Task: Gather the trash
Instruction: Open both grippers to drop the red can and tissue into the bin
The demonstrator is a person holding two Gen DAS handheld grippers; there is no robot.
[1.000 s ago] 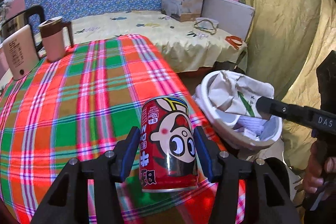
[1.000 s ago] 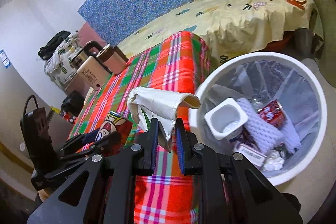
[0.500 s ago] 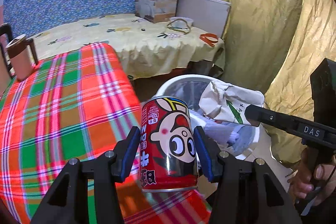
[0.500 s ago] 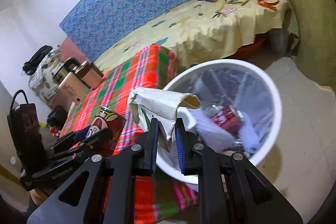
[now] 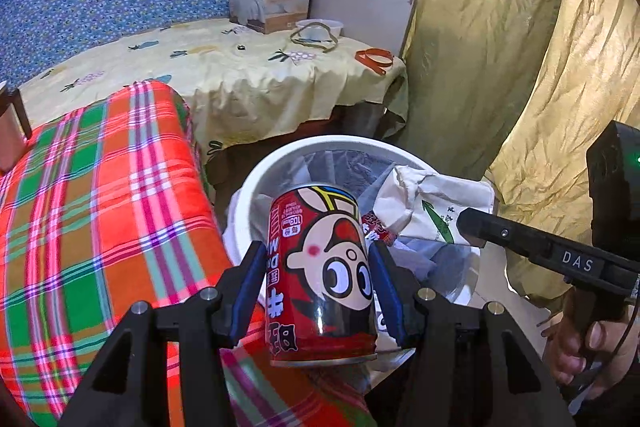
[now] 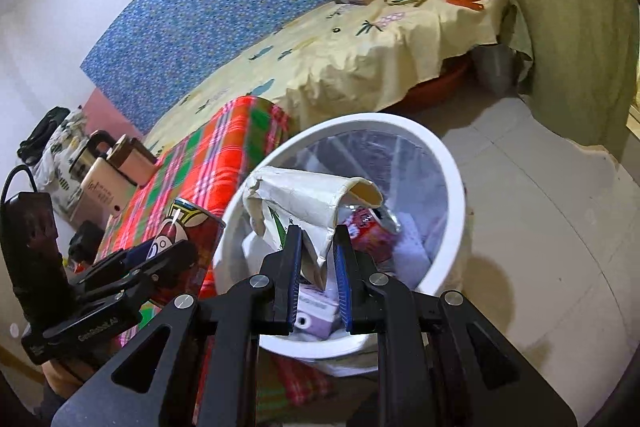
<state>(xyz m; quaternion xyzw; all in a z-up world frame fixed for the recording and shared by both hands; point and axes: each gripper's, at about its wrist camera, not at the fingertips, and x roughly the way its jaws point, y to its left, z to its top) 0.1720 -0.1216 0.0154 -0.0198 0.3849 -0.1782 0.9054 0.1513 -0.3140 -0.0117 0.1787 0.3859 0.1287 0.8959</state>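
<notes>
Below both your tools sits the white bin, beside the plaid-covered table. Your left gripper is clamped on the red cartoon can, held upright between the blue pads at the bin's near rim. Your right gripper pinches the crumpled paper cup, lying sideways with its mouth pointing right, directly over the bin's opening.

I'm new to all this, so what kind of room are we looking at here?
Probably a lived-in bedroom at home: a bed under a yellow printed sheet, a plaid-covered table with a kettle on it, and a white trash bin on the tiled floor.
</notes>
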